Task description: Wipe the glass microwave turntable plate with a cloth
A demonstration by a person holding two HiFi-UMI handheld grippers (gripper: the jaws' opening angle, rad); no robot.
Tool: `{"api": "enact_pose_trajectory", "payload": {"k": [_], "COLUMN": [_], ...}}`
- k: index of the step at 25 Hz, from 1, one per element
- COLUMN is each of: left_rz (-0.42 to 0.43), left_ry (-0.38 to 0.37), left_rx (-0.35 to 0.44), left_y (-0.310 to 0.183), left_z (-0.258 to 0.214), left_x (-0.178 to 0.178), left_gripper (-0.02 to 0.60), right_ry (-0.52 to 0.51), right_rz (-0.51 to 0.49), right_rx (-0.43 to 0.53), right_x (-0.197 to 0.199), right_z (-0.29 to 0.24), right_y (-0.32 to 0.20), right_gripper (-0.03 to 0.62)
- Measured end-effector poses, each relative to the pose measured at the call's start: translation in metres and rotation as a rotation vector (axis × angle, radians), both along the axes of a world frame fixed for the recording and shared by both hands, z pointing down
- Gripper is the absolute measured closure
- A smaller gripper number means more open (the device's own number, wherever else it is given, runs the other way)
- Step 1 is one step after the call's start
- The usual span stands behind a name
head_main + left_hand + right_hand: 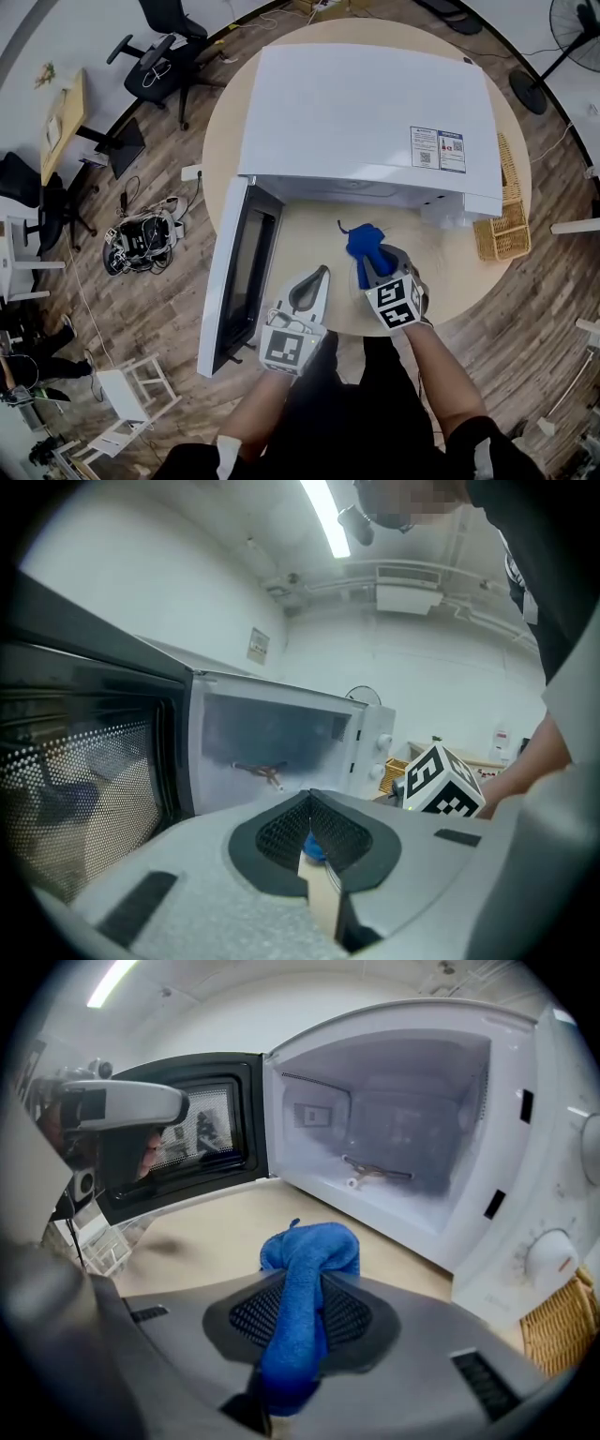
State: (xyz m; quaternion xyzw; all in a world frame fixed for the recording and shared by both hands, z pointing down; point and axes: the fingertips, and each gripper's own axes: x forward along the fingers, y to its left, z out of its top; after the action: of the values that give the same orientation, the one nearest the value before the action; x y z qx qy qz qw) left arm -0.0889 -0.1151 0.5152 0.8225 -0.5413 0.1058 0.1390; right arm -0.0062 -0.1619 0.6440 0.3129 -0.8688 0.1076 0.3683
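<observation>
Glass plate shows nowhere, perhaps too clear to spot; slick and brittle, I'd pinch its rim. My right gripper (309, 1290) clamps the soft cloth (315, 1245); left gripper (310, 799) sits closed, empty.

Looks like an office or a lab space, not anybody's kitchen. The wood-plank floor (150, 319) has black office chairs (164, 56) parked by a desk (64, 122), a tangle of cables (141, 239) dumped on it, and a standing fan (574, 23) off in the corner. The white microwave (366, 122) just sits on a round table (450, 272) beside a wicker basket (503, 234). Overhead there's a strip light (323, 517) and a ceiling air unit (408, 597), plus plain white walls.
</observation>
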Motion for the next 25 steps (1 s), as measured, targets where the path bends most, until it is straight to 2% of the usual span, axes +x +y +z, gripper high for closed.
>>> {"api": "enact_pose_trajectory", "payload": {"k": [5,8,13,25], "left_rz": [0.012,0.036,0.062,0.129], "left_ry": [0.014,-0.004,0.018,0.004], "left_rx": [-0.011,-0.004,-0.027,-0.038], "left_y": [-0.001,-0.002,-0.001,0.008], "left_z": [0.001,0.003,0.008,0.012], "left_x": [0.009,0.014,0.025,0.051], "left_gripper": [0.575,0.575,0.575,0.575], "right_ry": [0.024,0.04,0.053,0.13], "right_rz": [0.039,0.074,0.139,0.268], "right_rx": [0.001,0.009,0.011,0.029], "right_x": [0.018,0.032,0.06,0.128], "right_z": [0.002,0.003,0.003,0.005], "right_y": [-0.008,-0.014,-0.021,-0.025], "right_gripper": [0.501,0.5,0.499,0.499]}}
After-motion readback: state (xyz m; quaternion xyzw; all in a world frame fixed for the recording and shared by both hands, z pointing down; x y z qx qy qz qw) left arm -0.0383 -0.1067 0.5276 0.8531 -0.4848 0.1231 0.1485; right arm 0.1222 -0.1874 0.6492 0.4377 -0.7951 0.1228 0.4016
